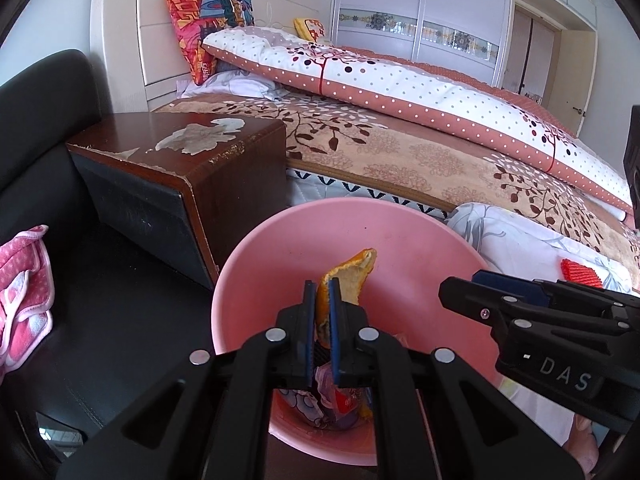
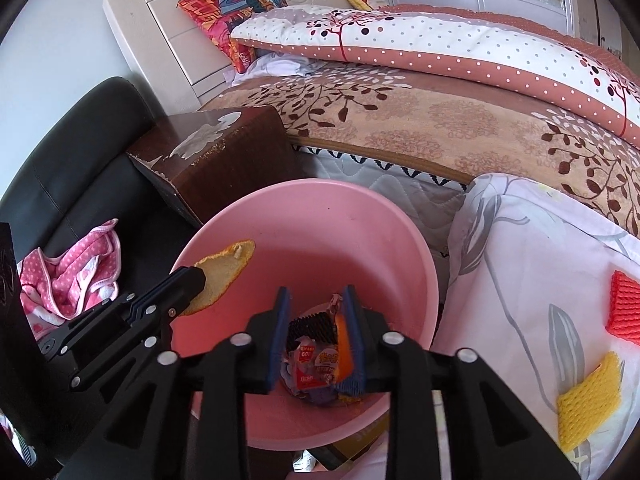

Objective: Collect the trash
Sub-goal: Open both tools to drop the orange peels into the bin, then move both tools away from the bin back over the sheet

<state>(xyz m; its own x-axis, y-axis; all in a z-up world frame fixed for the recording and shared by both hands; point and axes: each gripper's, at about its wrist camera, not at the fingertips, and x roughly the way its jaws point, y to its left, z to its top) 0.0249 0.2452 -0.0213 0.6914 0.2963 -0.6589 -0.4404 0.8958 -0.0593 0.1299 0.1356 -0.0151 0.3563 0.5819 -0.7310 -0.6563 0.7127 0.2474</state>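
Observation:
A pink bin [image 1: 256, 264] [image 2: 400, 236] stands beside the bed. Wrappers and other trash [image 2: 316, 364] [image 1: 336, 400] lie at its bottom. My left gripper [image 1: 322, 288] is shut on an orange peel [image 1: 352, 276] and holds it over the bin's mouth; the peel also shows in the right wrist view [image 2: 220, 276]. My right gripper [image 2: 316, 304] is open over the bin, with nothing between its jaws. A red foam net [image 2: 624, 308] [image 1: 580, 272] and a yellow foam net [image 2: 588, 400] lie on the white floral bedding to the right.
A worn brown nightstand [image 1: 188, 148] stands left of the bin against the bed [image 1: 400, 148]. A black leather seat [image 1: 40, 120] at the left holds a pink dotted cloth [image 1: 24, 296]. A wardrobe [image 1: 420, 12] lines the far wall.

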